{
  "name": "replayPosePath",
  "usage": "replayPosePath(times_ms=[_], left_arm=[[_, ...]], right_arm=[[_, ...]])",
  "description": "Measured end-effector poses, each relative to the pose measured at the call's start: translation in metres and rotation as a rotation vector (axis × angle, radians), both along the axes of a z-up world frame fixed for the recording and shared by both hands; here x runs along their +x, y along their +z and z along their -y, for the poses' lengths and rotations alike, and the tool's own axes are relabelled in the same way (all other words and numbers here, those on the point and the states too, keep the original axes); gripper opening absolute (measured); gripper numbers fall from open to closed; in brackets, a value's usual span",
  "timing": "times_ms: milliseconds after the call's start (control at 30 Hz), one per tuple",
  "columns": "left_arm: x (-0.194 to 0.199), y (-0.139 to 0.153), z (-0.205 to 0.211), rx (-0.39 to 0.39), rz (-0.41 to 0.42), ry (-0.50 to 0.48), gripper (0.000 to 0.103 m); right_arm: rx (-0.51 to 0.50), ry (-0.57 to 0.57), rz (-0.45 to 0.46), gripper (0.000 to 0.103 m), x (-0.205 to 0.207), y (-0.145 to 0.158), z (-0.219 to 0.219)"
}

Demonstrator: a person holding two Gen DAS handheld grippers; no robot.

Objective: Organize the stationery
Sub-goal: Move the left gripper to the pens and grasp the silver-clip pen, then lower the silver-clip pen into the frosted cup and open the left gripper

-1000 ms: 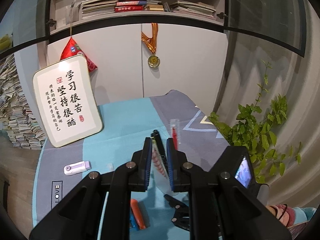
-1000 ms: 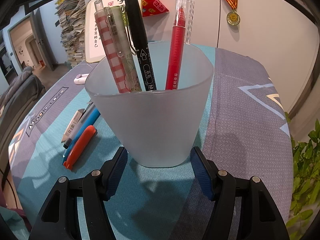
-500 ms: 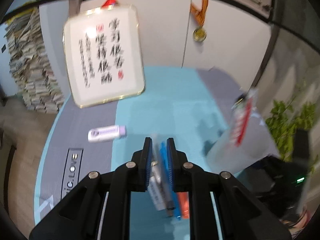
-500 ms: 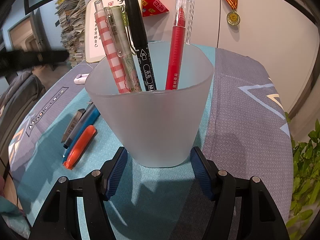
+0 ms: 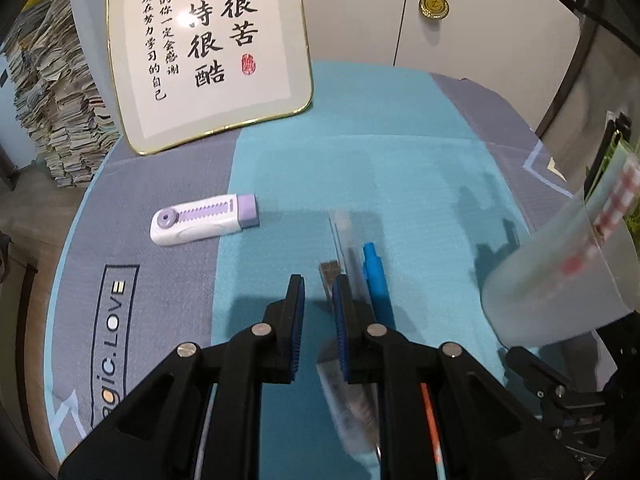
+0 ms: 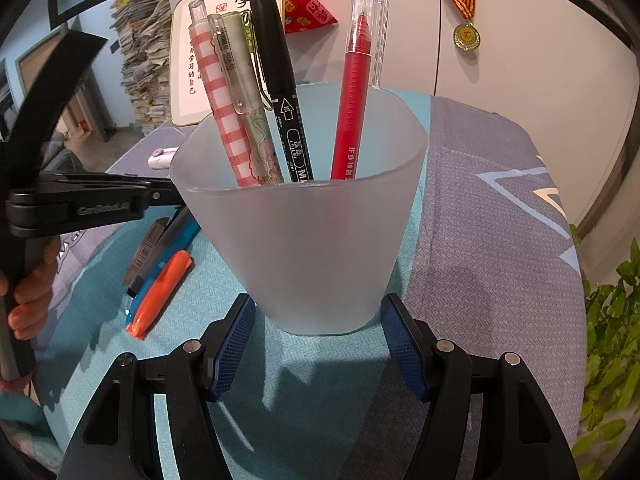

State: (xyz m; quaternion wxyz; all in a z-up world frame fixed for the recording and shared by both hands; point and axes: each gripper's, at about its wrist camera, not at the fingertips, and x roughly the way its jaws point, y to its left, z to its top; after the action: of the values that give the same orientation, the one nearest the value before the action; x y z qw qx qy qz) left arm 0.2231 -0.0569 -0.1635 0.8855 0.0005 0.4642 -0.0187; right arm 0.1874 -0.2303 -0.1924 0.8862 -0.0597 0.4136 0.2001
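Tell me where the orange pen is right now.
In the right wrist view, the orange pen lies flat on the teal cloth, left of the frosted cup, beside the blue pen at the near edge of the loose pile.

A frosted cup [image 6: 298,240] stands upright on the cloth, holding four pens [image 6: 280,92] (checked, green, black, red). Beside it lie an orange marker [image 6: 160,294], a blue pen [image 5: 376,280] and a clear pen [image 5: 345,240]; a white-and-purple eraser [image 5: 205,224] lies apart.

Cup [image 5: 560,272] blurred, cut by right edge; left gripper's fingers [image 5: 346,320] hide pens' [image 5: 374,276] lower ends.
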Motion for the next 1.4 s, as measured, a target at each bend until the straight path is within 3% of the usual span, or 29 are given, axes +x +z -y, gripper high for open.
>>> replayPosePath(times_ms=[233,333,600,1100,1400], left_arm=[[-0.001,-0.008,0.019,0.021,-0.025,-0.059,0.016],[-0.005,-0.009,0.023,0.059,0.000,-0.066,0.018],[0.006,-0.006,0.009,-0.014,-0.011,-0.032,0.010],[-0.057,0.089,0.015,-0.046,0.270,-0.105,0.008],[-0.065,0.108,0.025,-0.054,0.327,-0.148,0.008]], right_arm=[[0.000,0.000,0.000,0.067,0.000,0.000,0.000],[0.000,0.000,0.000,0.067,0.000,0.000,0.000],[0.000,0.000,0.000,0.067,0.001,0.000,0.002],[-0.001,0.000,0.000,0.067,0.001,0.001,0.003],[-0.001,0.001,0.000,0.067,0.001,0.001,0.003]])
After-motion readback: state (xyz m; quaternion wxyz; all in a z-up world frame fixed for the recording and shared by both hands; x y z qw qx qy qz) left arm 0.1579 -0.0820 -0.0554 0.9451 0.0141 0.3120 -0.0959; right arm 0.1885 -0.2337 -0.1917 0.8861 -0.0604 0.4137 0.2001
